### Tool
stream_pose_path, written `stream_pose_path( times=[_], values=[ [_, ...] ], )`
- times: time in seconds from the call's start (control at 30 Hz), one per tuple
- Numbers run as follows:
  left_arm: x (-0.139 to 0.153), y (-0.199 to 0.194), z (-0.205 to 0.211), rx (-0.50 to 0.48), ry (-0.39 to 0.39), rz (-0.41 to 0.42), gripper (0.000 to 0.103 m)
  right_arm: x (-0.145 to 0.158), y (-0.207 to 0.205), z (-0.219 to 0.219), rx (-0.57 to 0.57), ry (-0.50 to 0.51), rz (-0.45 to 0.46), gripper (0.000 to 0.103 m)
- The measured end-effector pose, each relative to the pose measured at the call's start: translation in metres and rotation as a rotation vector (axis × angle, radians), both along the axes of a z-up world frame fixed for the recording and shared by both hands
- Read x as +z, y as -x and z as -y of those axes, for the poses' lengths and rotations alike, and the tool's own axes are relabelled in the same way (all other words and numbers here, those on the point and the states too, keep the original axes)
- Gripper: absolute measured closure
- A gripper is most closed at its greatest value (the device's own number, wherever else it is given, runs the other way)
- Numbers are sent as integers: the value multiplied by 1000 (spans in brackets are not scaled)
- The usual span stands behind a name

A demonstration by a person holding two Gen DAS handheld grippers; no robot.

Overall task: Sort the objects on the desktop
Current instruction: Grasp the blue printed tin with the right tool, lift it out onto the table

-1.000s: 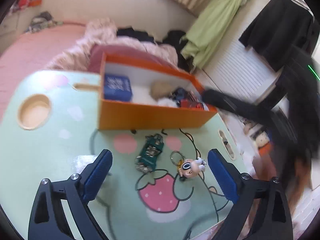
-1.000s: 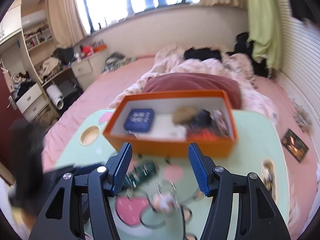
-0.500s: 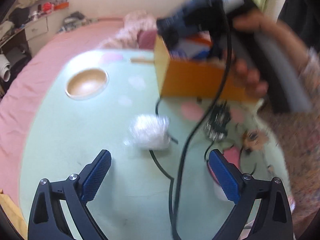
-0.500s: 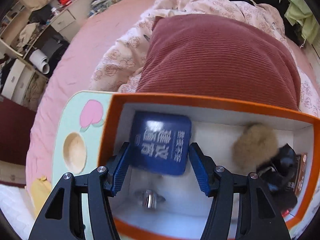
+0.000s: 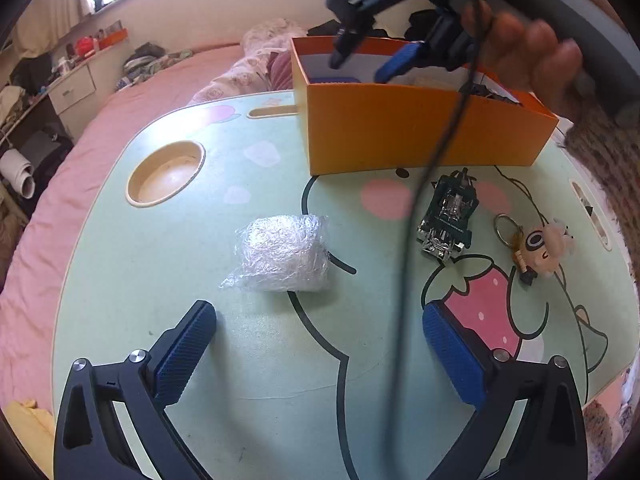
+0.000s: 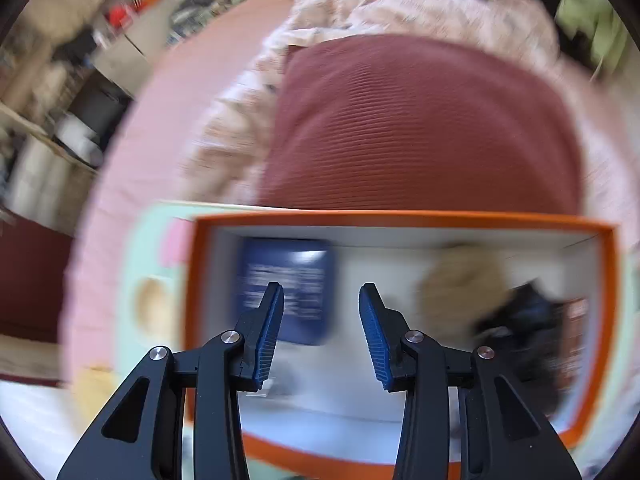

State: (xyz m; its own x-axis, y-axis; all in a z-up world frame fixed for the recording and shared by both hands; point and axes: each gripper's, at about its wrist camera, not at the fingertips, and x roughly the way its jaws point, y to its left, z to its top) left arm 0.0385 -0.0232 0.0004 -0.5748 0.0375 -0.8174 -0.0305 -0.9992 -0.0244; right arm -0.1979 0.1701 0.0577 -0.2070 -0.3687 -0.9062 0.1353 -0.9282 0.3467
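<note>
Orange box (image 5: 420, 128) behind plastic wad (image 5: 282, 254), keychain (image 5: 540, 246); cable (image 5: 404, 280) crosses; L gripper (image 5: 320, 344), R gripper (image 6: 320, 332) fingers released.

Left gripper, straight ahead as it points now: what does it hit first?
Probably the plastic-wrapped bundle, lying between and just ahead of the open left gripper's fingers; the orange box sits beyond it. Depth is uncertain.

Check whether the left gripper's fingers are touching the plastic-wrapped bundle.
Apart. The left wrist view shows bare green table between the open left gripper and the plastic-wrapped bundle.
</note>
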Motion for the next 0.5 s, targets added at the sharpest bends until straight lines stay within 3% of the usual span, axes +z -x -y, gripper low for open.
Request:
stream_pose_path(
  times=[0.07,0.2,0.27,0.33,0.37,0.4,0.43,0.47,0.5],
  values=[
    [0,1,0,0,-3,1,1,-5,5,5,-8,63,60,61],
    [-1,2,-2,1,-3,2,1,-6,11,13,-17,103,68,61],
    [-1,2,-2,2,-4,1,1,-4,7,24,47,12,29,63],
    [-1,4,-2,2,-4,-1,1,-4,-2,38,87,-208,-52,62],
    [-2,5,-2,2,-3,0,1,-4,-7,42,82,-314,-97,52],
    [-2,6,-2,2,-2,-2,1,-4,-9,43,79,-335,-123,51],
    [-2,6,-3,1,-1,-4,1,-5,-10,43,86,-278,-107,51],
    [-2,6,-3,0,0,-4,1,-9,-8,41,84,-215,-61,43],
    [-2,6,-3,0,-1,-3,1,-15,-7,33,64,-157,-3,41]
  ],
)
